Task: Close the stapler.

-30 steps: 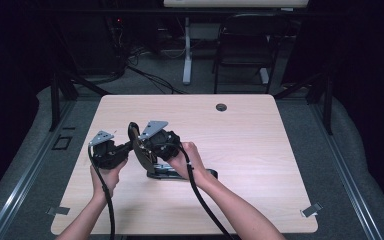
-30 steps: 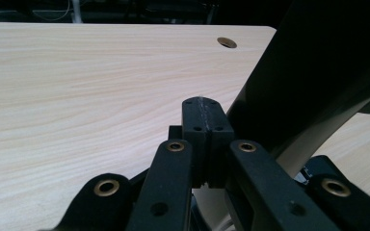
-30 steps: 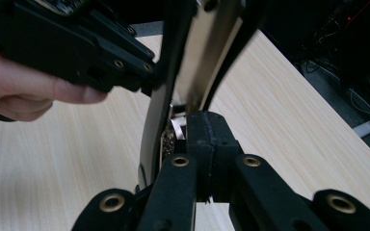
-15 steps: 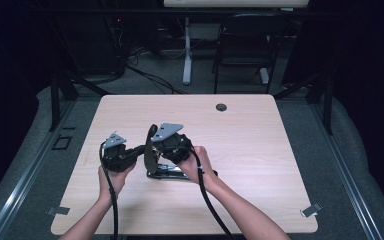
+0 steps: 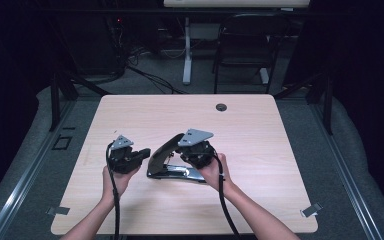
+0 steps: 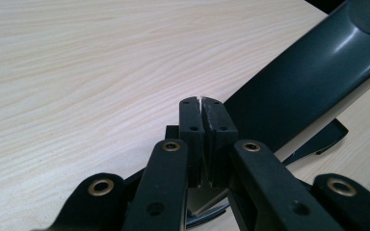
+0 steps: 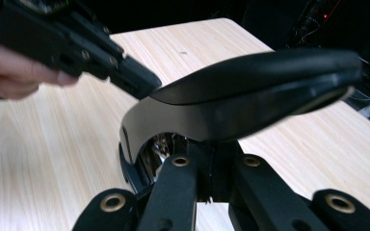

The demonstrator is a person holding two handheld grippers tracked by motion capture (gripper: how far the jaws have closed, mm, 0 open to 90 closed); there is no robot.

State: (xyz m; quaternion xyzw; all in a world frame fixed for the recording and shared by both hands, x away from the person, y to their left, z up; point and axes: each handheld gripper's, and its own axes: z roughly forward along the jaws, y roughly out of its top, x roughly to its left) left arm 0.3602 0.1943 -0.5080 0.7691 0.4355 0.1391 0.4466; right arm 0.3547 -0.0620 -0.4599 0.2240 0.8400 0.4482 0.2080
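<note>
- While the big black stapler with the long curved handle (image 5: 167, 157) sits near the middle of the pale wooden table (image 5: 260, 135), both hands crowd in on it.
- On the left, the left gripper (image 5: 141, 155) has its two black pads pressed together, with nothing between them. In the left gripper view the pads (image 6: 203, 139) point at the stapler's raised black handle (image 6: 308, 82), very near it or just touching; I cannot tell which.
- On the right, the right gripper (image 5: 186, 154) sits under the raised handle, above the shiny metal base (image 5: 180, 173). Its jaws are closed too. In the right gripper view they sit just below the handle (image 7: 250, 103), and I cannot tell if they pinch any part of the stapler.
- I think the step now is getting both grippers set on the stapler, one to hold it steady and one to push.
- Next, the left gripper likely needs to get on top of the handle's tip and press down, while the right one keeps the base from sliding.
- On the table's far side there is a small dark round hole (image 5: 221, 107).
- Past the table the room is dark, with a grey floor (image 5: 330, 165), a black chair (image 5: 242, 50), a white table leg (image 5: 187, 55) and loose cables (image 5: 145, 75).
</note>
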